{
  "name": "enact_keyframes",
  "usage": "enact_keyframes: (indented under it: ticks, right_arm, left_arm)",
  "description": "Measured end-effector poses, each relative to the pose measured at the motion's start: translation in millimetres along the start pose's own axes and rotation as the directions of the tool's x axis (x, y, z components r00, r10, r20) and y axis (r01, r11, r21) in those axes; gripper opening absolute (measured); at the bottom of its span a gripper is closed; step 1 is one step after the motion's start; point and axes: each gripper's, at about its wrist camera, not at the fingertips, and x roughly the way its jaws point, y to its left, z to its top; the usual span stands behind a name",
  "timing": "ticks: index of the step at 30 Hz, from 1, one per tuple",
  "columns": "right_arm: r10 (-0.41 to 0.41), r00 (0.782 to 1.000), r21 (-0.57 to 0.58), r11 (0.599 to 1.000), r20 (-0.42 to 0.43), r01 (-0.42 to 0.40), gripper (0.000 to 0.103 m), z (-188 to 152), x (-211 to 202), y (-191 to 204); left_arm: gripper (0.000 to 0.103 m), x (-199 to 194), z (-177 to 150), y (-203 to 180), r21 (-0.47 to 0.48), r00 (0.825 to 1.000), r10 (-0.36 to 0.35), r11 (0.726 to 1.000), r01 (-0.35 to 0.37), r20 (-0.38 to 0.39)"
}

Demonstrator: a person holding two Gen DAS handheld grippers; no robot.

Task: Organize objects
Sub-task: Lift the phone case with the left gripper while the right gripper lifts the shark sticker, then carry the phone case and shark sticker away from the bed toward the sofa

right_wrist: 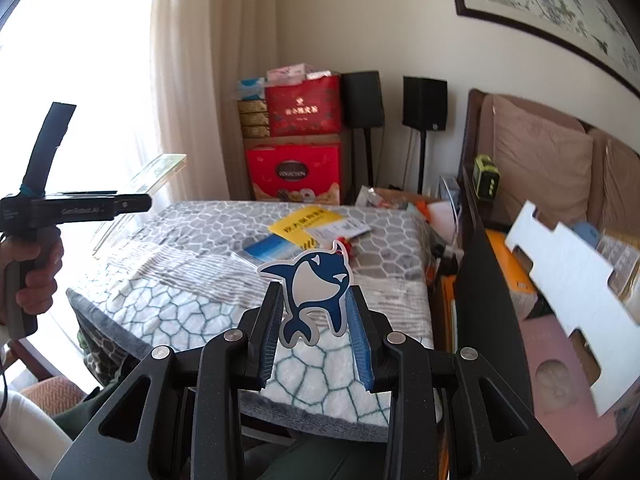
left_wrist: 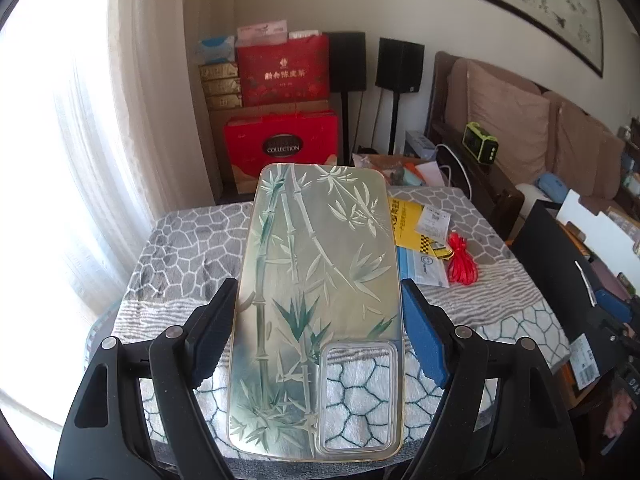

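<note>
Black plastic arms with round metal rivets fill the foreground of both wrist views, each ending in ribbed blue-padded fingers. Between the left gripper [left_wrist: 318, 328] pads sits a clear phone case [left_wrist: 316, 304], a long rounded rectangle of glossy translucent plastic printed with green bamboo stalks and leaves, with a rectangular camera cut-out at its near right corner; the left pad presses its edge and the right pad sits against the other edge, so the fingers are clamped on it and it is held up above the worktop [left_wrist: 188, 248]. In the right wrist view the right gripper [right_wrist: 314, 330] grips a flat die-cut whale sticker [right_wrist: 316, 292], dark blue with a white belly and a white border, standing upright between the narrowly set fingers. A plush grey and white blanket with a cobble-like polygon pattern and wavy striped bands covers the worktop. Farther back on it lie a yellow packet [left_wrist: 412, 220], a clear plastic bag [left_wrist: 426, 266] and a coil of red cord [left_wrist: 462, 260], close together. A person's hand [right_wrist: 34, 272] grasps the left gripper's handle.
</note>
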Motion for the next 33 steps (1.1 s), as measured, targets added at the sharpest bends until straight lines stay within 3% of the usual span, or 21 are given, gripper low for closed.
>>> enact_keyframes:
  ticks: [33]
  right_arm:
    - [-0.075, 0.991, 0.053, 0.996, 0.110, 0.069, 0.032, 28.2, -55.5, -37.2]
  left_arm:
    - [0.076, -22.0, 20.3, -35.1, 0.077, 0.996, -0.036, 0.997, 0.030, 0.080]
